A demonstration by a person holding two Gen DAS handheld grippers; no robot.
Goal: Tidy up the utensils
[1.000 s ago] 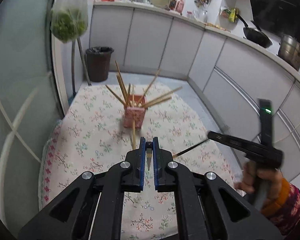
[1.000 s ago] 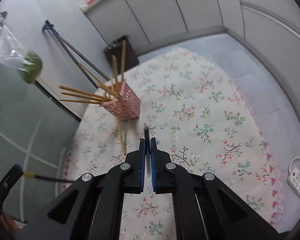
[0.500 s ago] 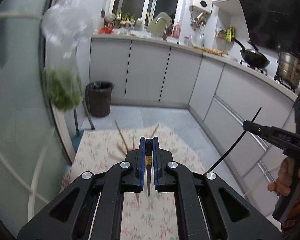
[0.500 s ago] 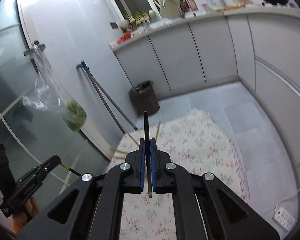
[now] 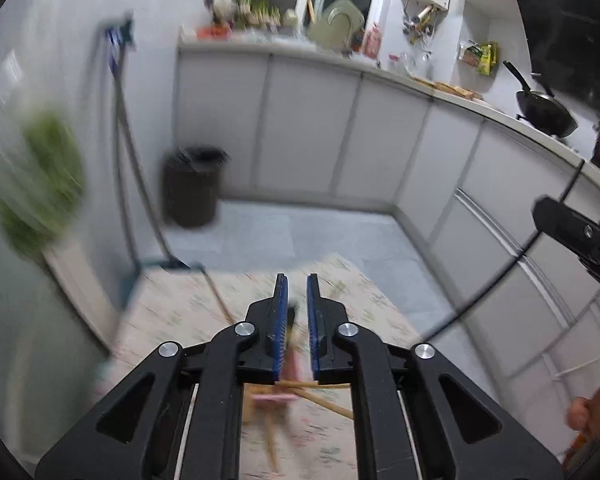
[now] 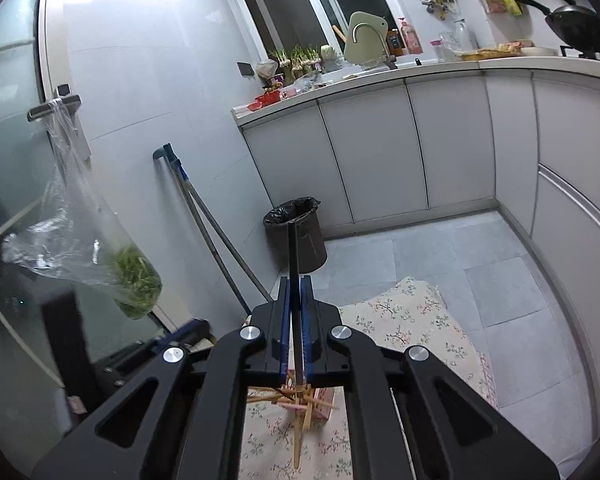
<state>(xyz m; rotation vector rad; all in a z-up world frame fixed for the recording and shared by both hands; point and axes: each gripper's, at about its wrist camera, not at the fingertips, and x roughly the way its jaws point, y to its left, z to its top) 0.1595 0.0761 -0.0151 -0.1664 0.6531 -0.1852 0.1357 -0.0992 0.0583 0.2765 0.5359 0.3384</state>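
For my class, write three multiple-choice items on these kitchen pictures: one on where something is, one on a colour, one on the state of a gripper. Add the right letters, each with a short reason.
1. Where does the pink chopstick holder stand?
A. on the floral cloth
B. on the counter
C. inside the bin

2. What colour are the pads on the gripper fingers?
A. red
B. blue
C. white

3. What is the state of the right gripper?
A. wide open and empty
B. shut on a dark chopstick
C. shut on a spoon

Answers:
1. A: the holder rests on the floral cloth, below the gripper.
2. B: blue strips line the inner faces of the fingers.
3. B: the dark chopstick sticks up from between the closed fingers, while the left gripper shows a gap and looks open.
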